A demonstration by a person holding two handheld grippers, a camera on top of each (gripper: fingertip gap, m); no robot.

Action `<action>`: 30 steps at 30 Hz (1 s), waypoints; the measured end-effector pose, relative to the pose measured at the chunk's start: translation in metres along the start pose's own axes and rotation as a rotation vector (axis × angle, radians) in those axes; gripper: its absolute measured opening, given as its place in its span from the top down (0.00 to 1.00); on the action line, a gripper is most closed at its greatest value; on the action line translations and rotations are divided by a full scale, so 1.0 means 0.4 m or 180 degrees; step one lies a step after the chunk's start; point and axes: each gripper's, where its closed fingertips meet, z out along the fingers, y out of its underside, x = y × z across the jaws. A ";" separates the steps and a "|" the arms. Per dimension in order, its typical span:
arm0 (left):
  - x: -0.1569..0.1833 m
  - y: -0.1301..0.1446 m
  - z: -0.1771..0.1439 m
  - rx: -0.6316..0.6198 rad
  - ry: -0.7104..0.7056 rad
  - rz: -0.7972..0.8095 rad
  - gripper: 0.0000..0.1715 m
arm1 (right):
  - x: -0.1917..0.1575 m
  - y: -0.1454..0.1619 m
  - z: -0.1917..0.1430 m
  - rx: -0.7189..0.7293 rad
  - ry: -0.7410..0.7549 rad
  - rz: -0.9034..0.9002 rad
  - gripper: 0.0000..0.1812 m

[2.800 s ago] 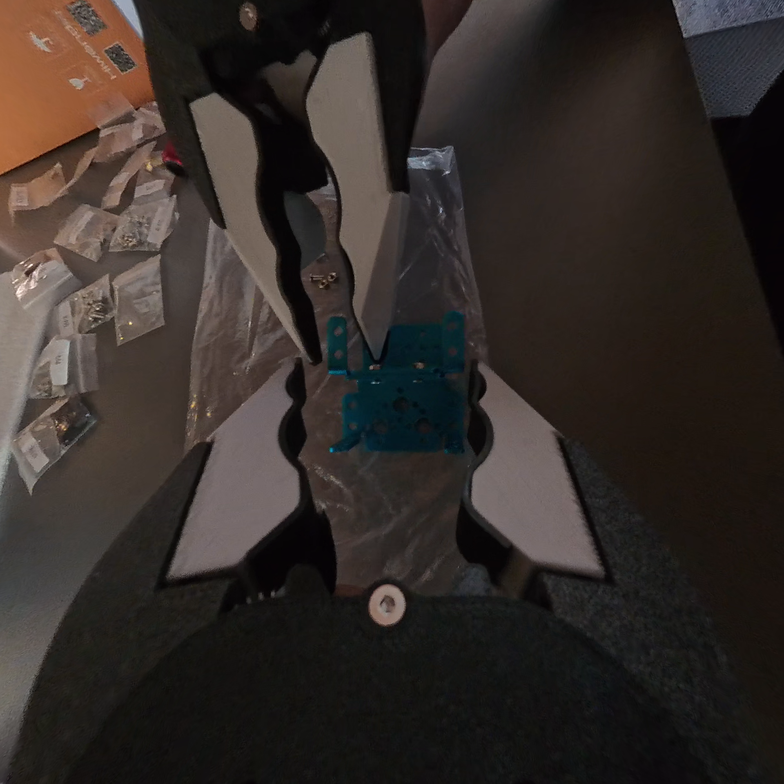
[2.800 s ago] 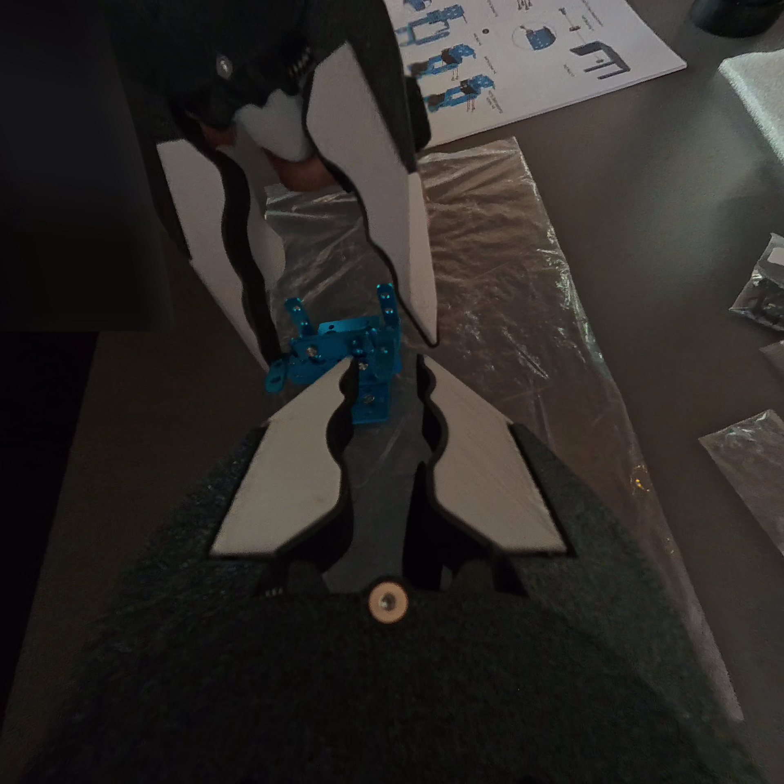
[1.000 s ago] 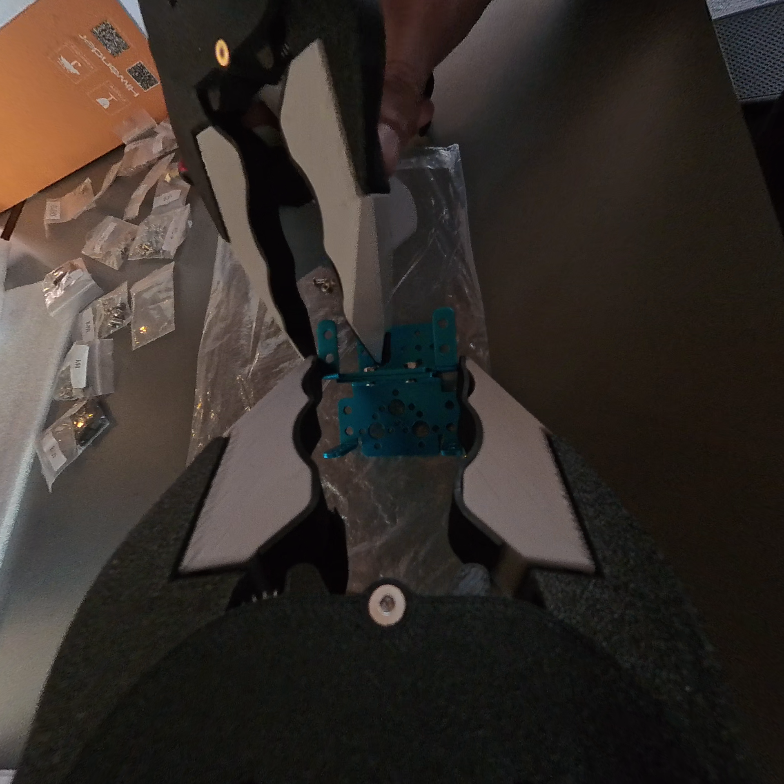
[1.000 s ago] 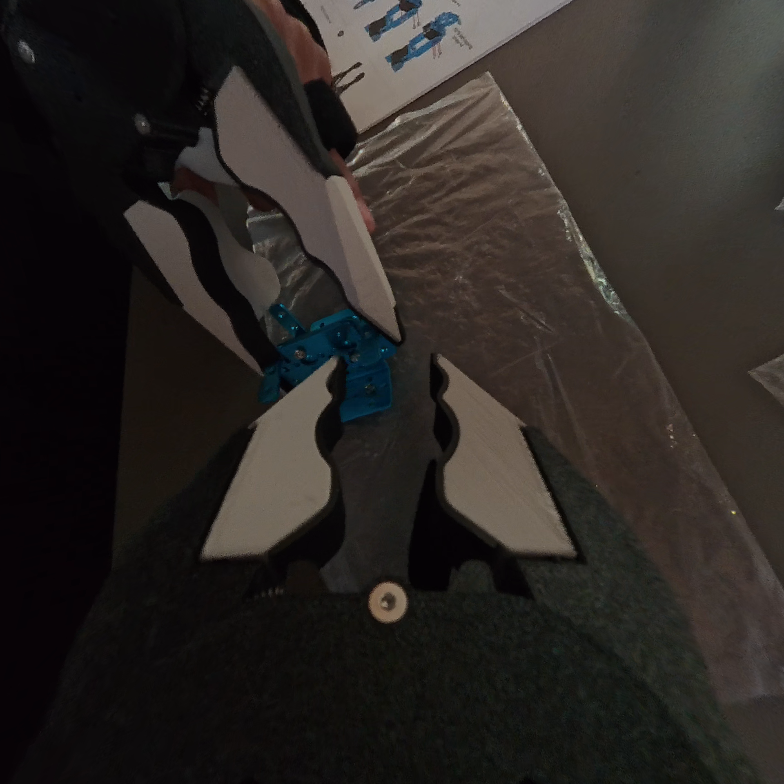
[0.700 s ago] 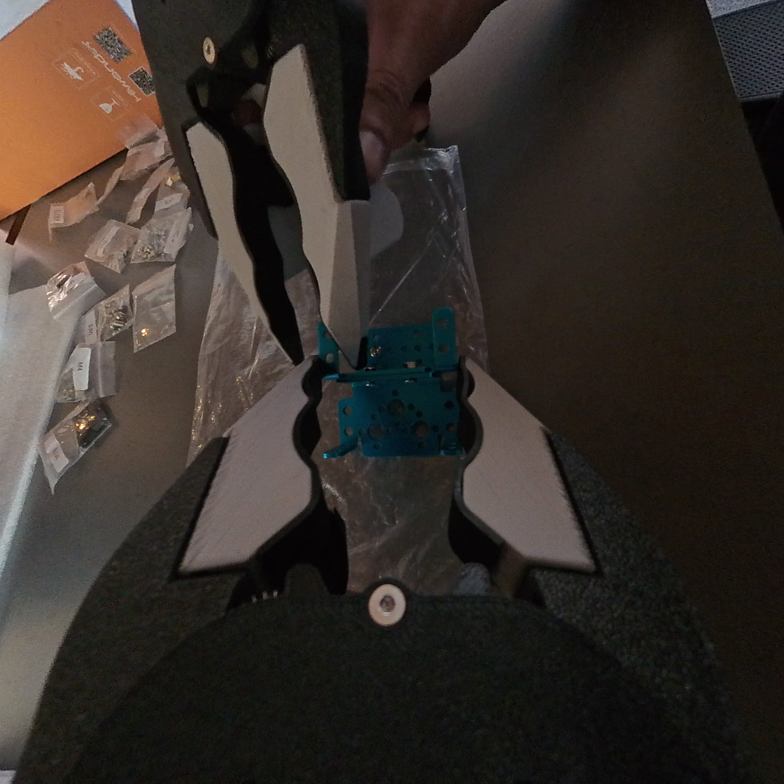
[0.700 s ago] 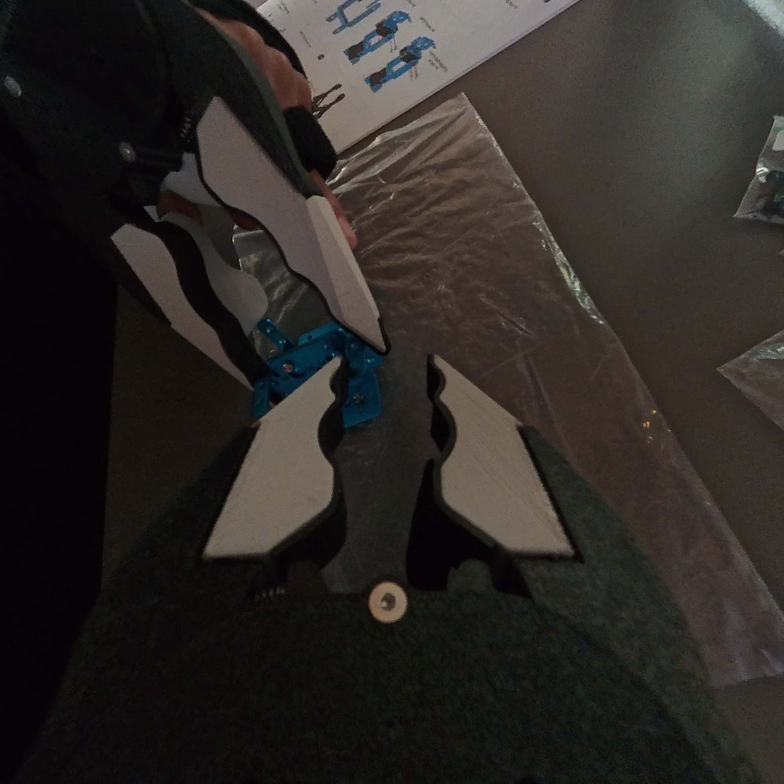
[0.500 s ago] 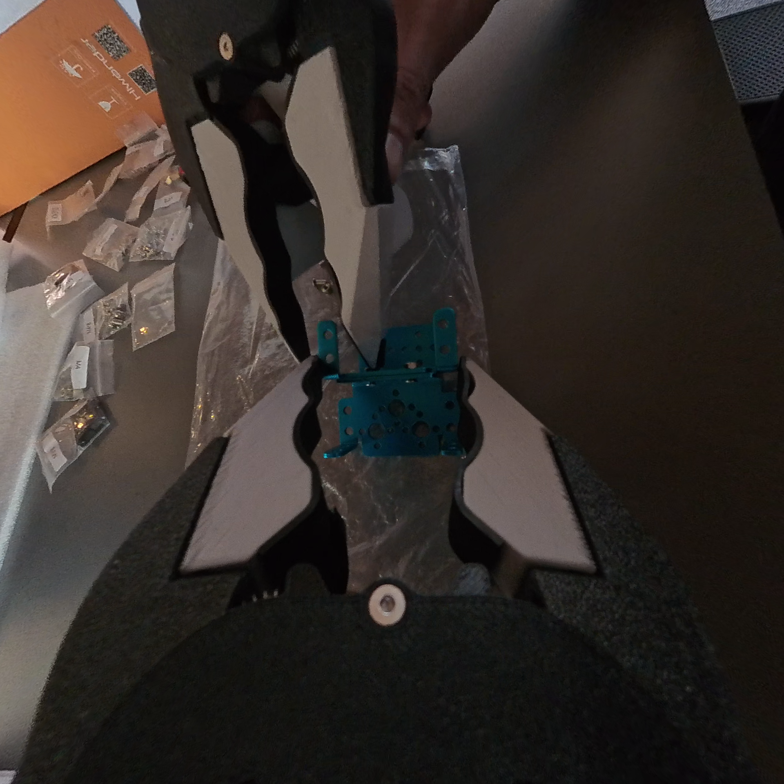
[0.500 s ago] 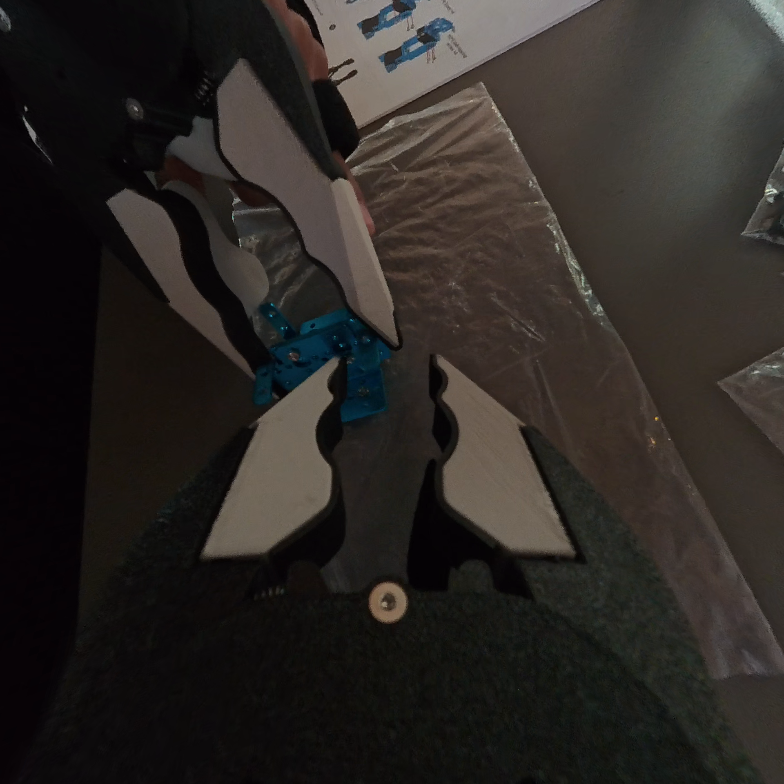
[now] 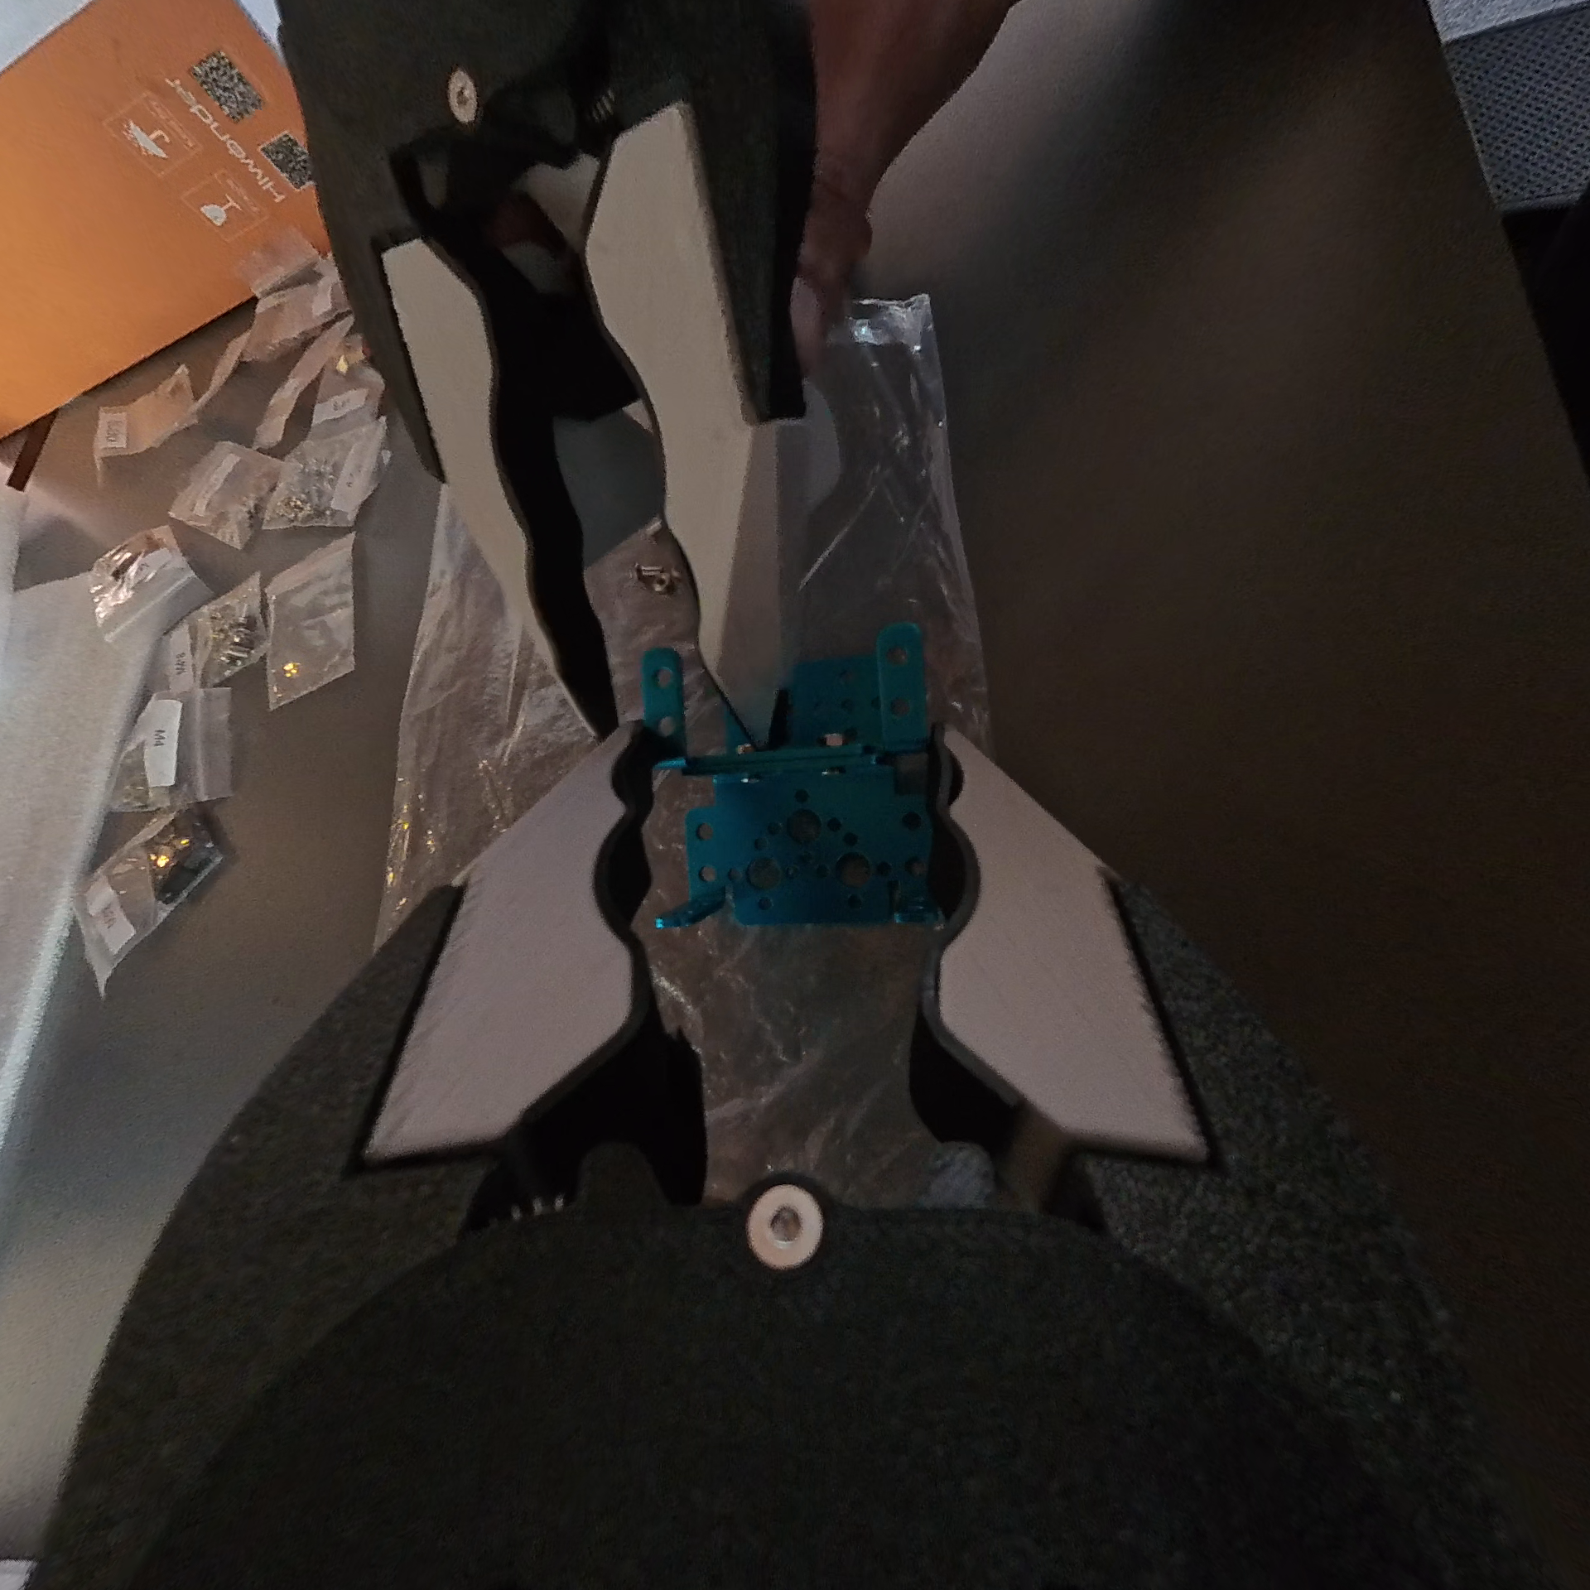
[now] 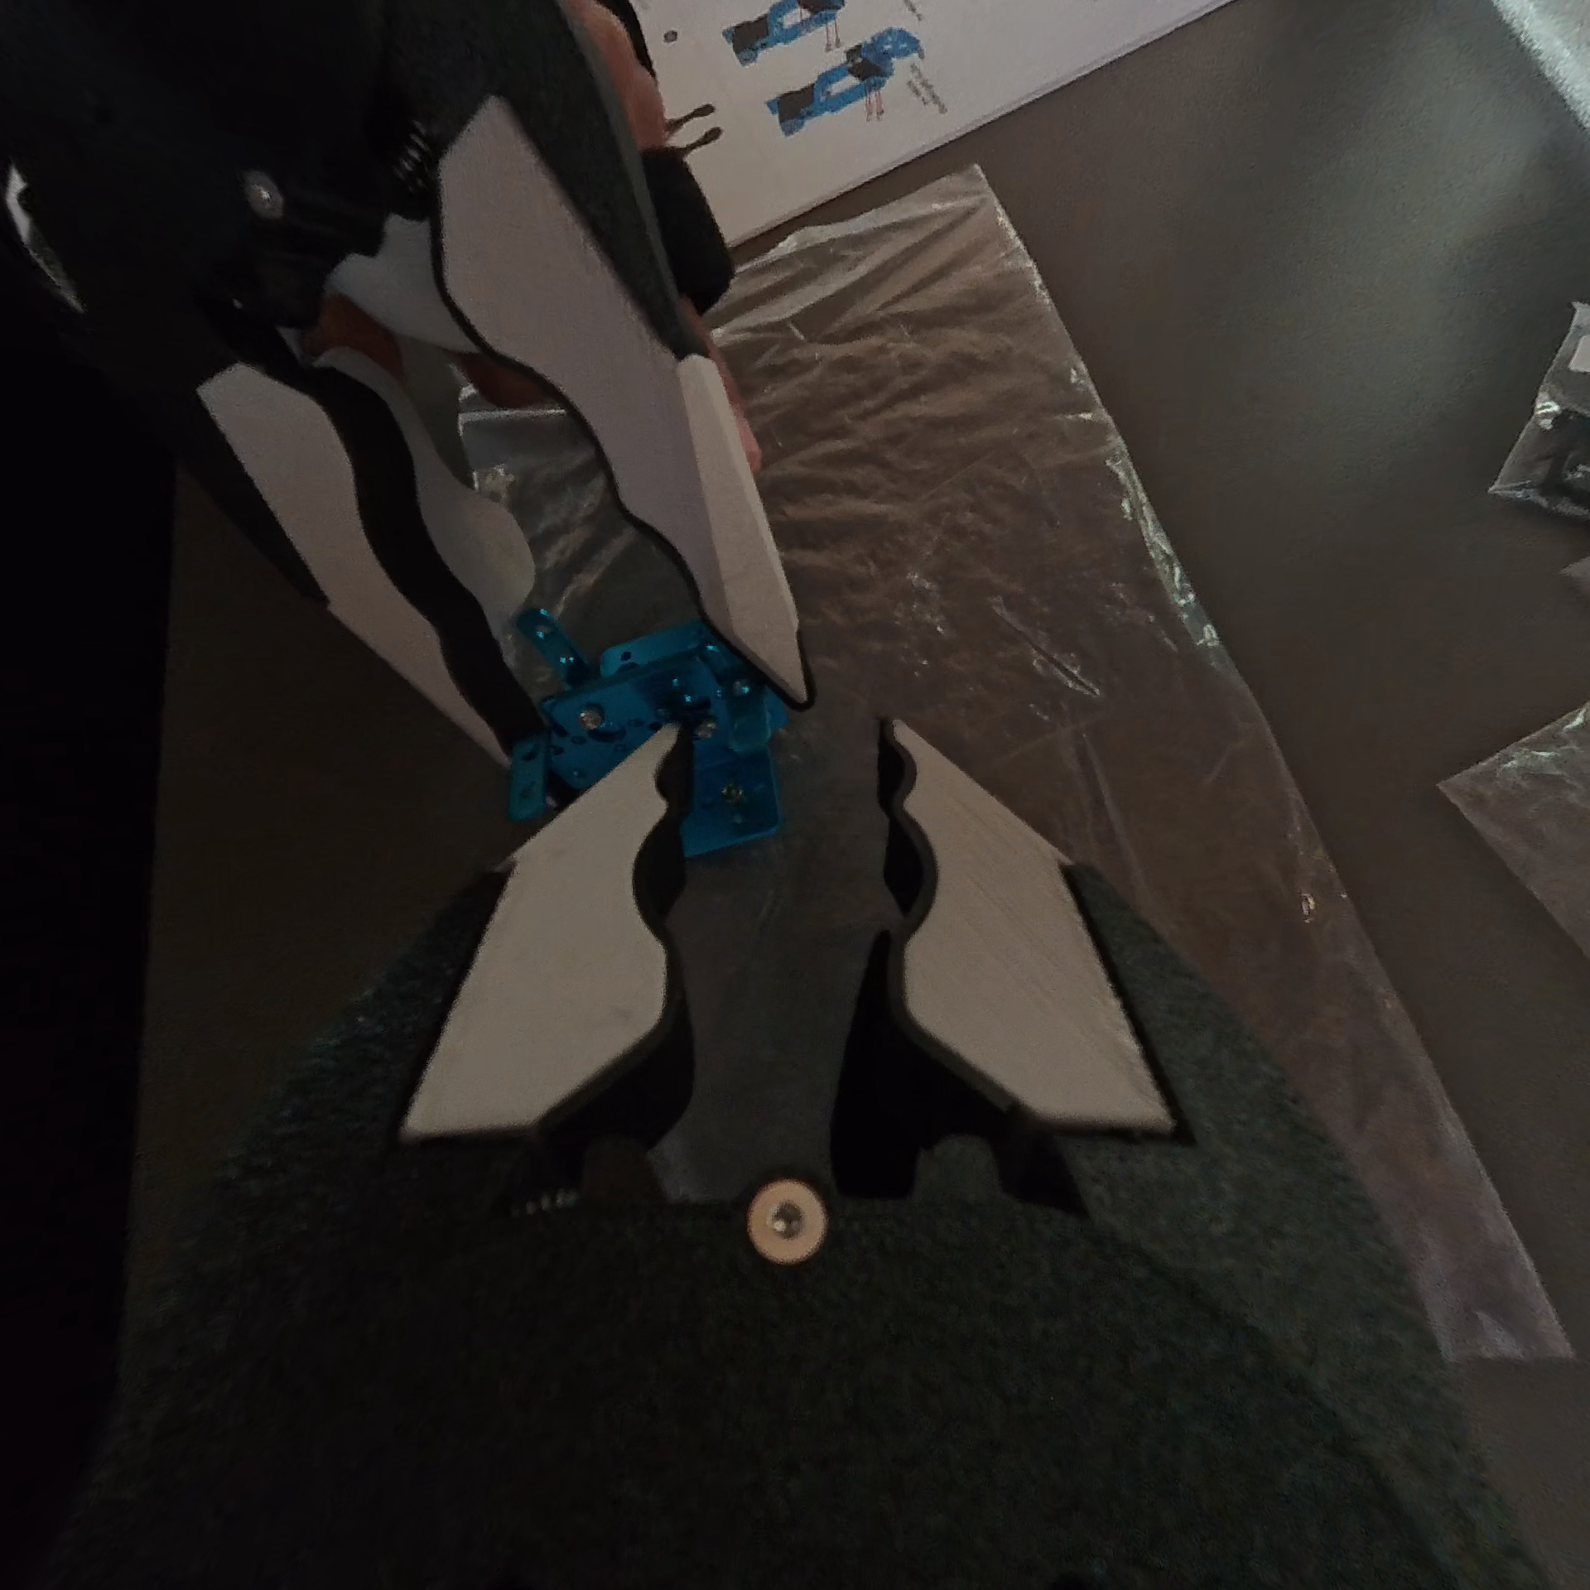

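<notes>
A blue metal bracket assembly (image 9: 800,835) with many holes stands on a clear plastic sheet (image 9: 895,533). My left gripper (image 9: 787,731) is shut on the bracket, one finger against each side. It also shows in the right wrist view (image 10: 650,723), coming down from the upper left around the bracket (image 10: 731,800). My right gripper (image 10: 779,727) is open and empty, its left fingertip against the bracket's top. In the left wrist view the right gripper (image 9: 680,723) comes down from above, one fingertip poking into the bracket's upper part. A hand holds it.
Several small bags of screws (image 9: 224,619) and an orange box (image 9: 112,198) lie at the left. Loose screws (image 9: 654,578) lie on the sheet behind the bracket. A printed instruction sheet (image 10: 860,77) lies beyond it; more bags (image 10: 1549,447) lie at the right.
My left gripper has closed in on the bracket since the earliest frames and holds still. My right gripper swung a little left and came back, its tip staying at the bracket's top.
</notes>
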 end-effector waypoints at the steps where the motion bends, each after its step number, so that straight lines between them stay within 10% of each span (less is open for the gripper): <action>1: 0.000 0.000 0.000 0.0003 -0.0004 -0.0002 0.62 | 0.004 -0.003 -0.001 0.0029 0.0000 0.0039 0.76; 30: -0.004 0.004 0.000 0.0003 0.0006 0.0002 0.63 | 0.006 0.004 -0.002 -0.0029 0.0034 -0.0015 0.75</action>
